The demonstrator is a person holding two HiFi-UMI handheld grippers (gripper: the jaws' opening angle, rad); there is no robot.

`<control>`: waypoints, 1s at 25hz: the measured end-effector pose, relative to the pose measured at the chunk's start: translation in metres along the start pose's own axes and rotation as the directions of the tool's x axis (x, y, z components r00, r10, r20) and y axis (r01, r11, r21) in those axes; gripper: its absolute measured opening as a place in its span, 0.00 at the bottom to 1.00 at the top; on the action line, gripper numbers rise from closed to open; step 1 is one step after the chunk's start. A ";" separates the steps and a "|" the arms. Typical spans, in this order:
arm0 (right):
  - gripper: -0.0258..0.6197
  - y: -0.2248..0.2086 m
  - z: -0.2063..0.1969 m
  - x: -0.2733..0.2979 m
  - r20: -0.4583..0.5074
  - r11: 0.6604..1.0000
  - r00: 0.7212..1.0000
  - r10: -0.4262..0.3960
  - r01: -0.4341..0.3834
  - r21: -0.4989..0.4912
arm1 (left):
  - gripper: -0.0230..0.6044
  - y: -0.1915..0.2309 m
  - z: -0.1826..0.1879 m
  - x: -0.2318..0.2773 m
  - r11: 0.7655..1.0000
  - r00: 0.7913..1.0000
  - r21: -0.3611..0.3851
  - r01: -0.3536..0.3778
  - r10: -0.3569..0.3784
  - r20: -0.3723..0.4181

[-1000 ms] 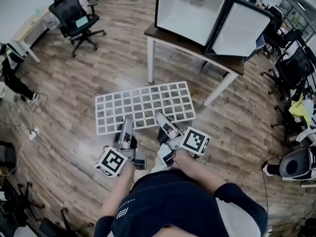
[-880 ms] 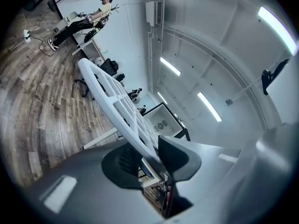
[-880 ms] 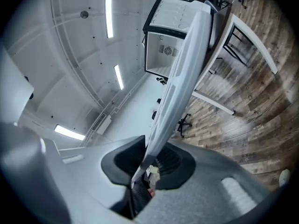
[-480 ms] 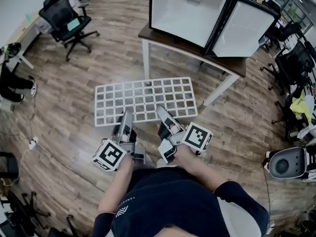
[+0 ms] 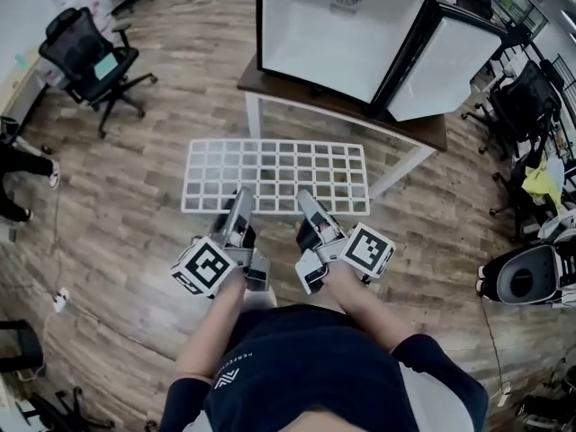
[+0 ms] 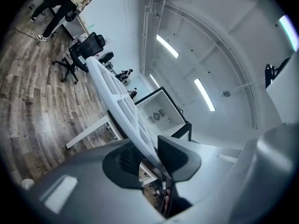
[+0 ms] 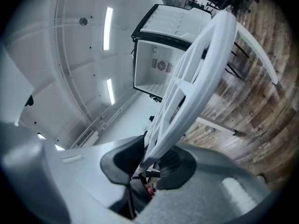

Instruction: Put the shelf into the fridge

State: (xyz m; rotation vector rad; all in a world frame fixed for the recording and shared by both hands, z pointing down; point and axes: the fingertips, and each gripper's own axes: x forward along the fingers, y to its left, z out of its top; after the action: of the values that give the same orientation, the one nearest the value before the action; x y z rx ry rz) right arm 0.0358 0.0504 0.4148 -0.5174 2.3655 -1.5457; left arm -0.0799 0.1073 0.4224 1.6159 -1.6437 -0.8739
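I hold the white grid shelf (image 5: 274,174) flat in the air by its near edge, in front of the table (image 5: 432,133). The left gripper (image 5: 241,198) clamps the edge left of centre, its jaws closing on the rail. The right gripper (image 5: 309,202) clamps it right of centre, its jaws easing open while the pads still touch the shelf. On the table stands the fridge (image 5: 337,30), white inside, its door (image 5: 445,57) swung open to the right. In the left gripper view the shelf (image 6: 117,101) runs out from between the jaws (image 6: 149,155) toward the fridge (image 6: 156,108). The right gripper view shows the shelf (image 7: 196,78), the gripper (image 7: 149,160) and the fridge (image 7: 163,59) likewise.
A black office chair (image 5: 85,61) stands at the far left on the wooden floor. More chairs (image 5: 531,97) crowd the right side, with a round white machine (image 5: 526,282) below them. A person's legs (image 5: 18,165) show at the left edge.
The shelf has swung from tilted to square with the fridge and moved closer to the table. Both grippers kept hold of its near edge.
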 end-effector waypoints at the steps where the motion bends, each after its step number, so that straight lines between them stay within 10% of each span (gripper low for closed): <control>1: 0.15 -0.001 0.006 0.008 0.014 1.000 1.000 -0.004 0.004 0.000 | 0.20 0.001 0.005 0.011 1.000 1.000 -0.002 0.012 -0.012 -0.014; 25: 0.16 -0.028 0.088 0.114 0.302 0.988 0.944 -0.137 0.153 -0.030 | 0.21 0.023 0.065 0.178 0.974 0.929 -0.054 0.221 -0.226 -0.293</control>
State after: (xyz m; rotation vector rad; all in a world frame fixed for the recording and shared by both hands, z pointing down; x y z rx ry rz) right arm -0.0263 -0.0818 0.4023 -0.8887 2.1802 -1.3527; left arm -0.1494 -0.0695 0.4056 1.8460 -1.2571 -0.7111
